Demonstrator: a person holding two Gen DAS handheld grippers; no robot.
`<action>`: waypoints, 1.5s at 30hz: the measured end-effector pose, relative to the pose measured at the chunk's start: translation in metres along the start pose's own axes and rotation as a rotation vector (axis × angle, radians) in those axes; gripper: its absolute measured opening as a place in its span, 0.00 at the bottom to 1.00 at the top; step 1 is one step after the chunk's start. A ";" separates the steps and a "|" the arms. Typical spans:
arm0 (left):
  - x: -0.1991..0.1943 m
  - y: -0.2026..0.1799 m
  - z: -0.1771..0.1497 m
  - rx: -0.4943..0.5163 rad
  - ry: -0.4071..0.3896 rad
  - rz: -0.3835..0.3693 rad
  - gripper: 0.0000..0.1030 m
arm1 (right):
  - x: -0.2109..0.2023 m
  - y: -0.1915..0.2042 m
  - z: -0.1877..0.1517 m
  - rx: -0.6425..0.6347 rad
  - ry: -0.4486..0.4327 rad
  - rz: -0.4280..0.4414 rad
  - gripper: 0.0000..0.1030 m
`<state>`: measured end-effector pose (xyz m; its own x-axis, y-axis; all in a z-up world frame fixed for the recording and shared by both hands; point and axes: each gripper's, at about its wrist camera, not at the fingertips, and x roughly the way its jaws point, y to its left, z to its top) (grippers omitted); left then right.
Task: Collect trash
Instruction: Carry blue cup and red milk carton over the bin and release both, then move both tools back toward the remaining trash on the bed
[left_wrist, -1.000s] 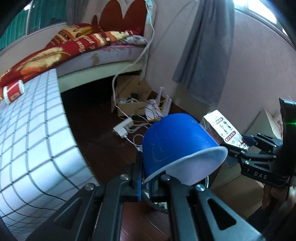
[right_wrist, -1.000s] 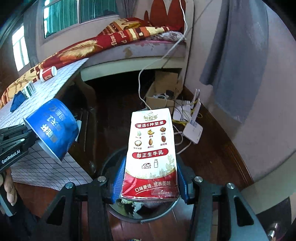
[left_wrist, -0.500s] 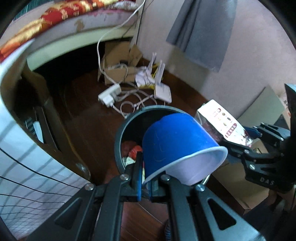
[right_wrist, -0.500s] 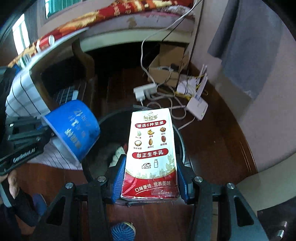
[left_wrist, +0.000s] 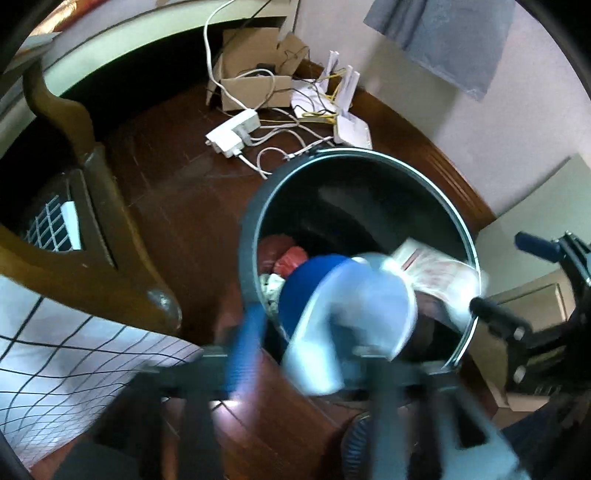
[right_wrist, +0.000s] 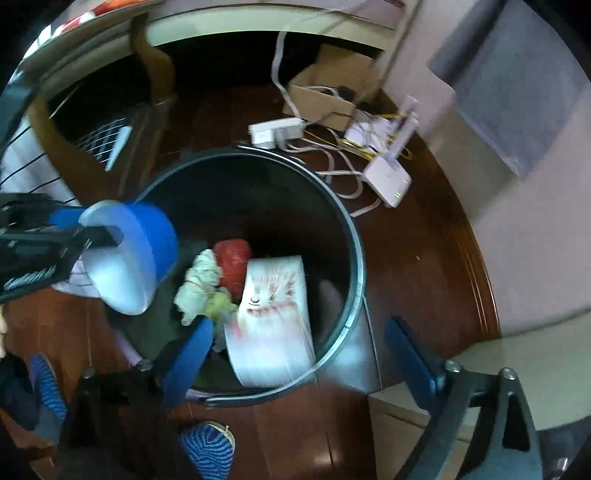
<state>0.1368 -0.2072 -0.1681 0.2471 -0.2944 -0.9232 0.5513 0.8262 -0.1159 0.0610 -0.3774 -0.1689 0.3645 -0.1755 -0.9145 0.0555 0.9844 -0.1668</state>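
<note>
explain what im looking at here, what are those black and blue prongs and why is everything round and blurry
These are two handheld grippers, one in each of a person's hands, each carrying a fisheye camera that looks along its fingers; that bends the picture. One view is from the left gripper, the other from the right gripper. Both point down into a black trash bin on a wooden floor. Both jaws have just been opening: the blue paper cup is tipping out of the left one, the milk carton is dropping into the bin, free of the right one's pads. The blur is motion.
</note>
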 end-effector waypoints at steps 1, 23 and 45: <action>-0.004 0.000 -0.002 0.009 -0.020 0.029 0.82 | 0.001 -0.005 0.001 0.019 0.009 -0.005 0.93; -0.074 0.014 -0.009 -0.053 -0.195 0.092 0.99 | -0.062 -0.002 0.016 0.099 -0.146 -0.003 1.00; -0.191 0.073 -0.032 -0.107 -0.438 0.164 0.99 | -0.164 0.067 0.070 0.058 -0.440 0.132 1.00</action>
<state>0.1042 -0.0748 -0.0119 0.6489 -0.3117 -0.6941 0.3976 0.9167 -0.0399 0.0701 -0.2819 -0.0045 0.7309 -0.0397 -0.6813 0.0292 0.9992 -0.0269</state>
